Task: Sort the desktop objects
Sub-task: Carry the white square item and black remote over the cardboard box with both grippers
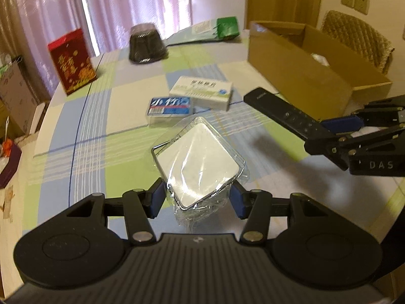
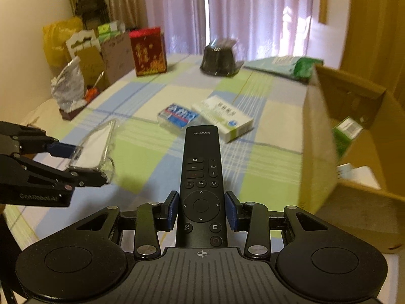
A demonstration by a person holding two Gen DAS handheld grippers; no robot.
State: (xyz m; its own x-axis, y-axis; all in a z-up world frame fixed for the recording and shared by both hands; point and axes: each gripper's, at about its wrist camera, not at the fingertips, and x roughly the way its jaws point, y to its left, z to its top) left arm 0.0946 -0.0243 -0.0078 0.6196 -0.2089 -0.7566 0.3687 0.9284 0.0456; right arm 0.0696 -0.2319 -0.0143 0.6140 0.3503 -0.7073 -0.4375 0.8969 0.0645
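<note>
My left gripper (image 1: 198, 197) is shut on a white flat box in clear plastic wrap (image 1: 197, 160), held above the checked tablecloth. The same wrapped box (image 2: 92, 149) shows at the left of the right wrist view, in the left gripper (image 2: 81, 163). My right gripper (image 2: 201, 211) is shut on a black remote control (image 2: 201, 177), held off the table and pointing forward. In the left wrist view the remote (image 1: 283, 112) sticks out from the right gripper (image 1: 326, 133) at the right. A blue-labelled pack (image 1: 170, 109) and a white medicine box (image 1: 202, 92) lie on the cloth.
An open cardboard box (image 1: 298, 76) stands at the right of the table, with green and white items inside (image 2: 344, 136). A red gift bag (image 1: 72, 60), a black plastic container (image 1: 146, 44) and a green-ended pouch (image 1: 215, 30) sit at the far side. Bags crowd the left wall.
</note>
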